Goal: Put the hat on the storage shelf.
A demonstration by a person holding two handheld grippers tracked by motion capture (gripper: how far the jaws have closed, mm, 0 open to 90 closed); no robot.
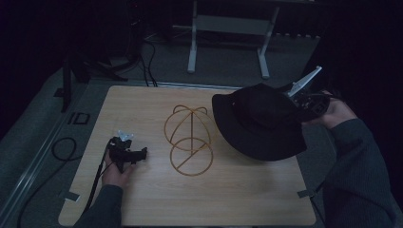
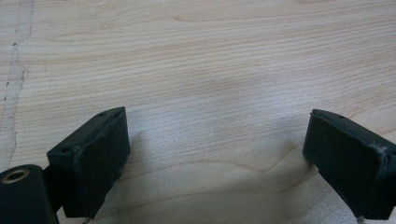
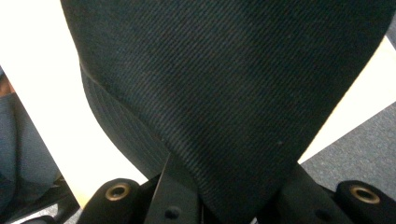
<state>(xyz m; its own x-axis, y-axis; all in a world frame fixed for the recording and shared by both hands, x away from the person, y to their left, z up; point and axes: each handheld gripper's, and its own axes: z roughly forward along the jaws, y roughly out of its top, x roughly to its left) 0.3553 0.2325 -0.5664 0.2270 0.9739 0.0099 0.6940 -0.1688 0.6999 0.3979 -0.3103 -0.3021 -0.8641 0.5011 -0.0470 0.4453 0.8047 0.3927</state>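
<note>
— So, where is the black hat [image 1: 259,121] right now?

— Held up over the right part of the bench [image 1: 142,199], tilted, its brim hanging toward the wood. The right claw [image 1: 304,102] is clamped on its edge; in the right gripper view the black twill [image 3: 224,84] runs straight down between the jaws.

— And the wire stand [image 1: 189,140]?

— Upright near the middle of the bench, a gold dome of hoops on a ring base. It sits just to the left of the hat, the brim close beside it but not over it.

— So which way does the hat have to go?

— Leftward from the right claw, I'd judge, and crown up, so the hollow drops over the dome. The stand's axis is vertical; the hat is still tipped off it.

— What about the left claw [image 1: 127,154]?

— Resting low on the bench, left of the stand, jaws spread wide with bare wood between them in its own view. It's the nearer one to the stand's base, handy for steadying it.
</note>
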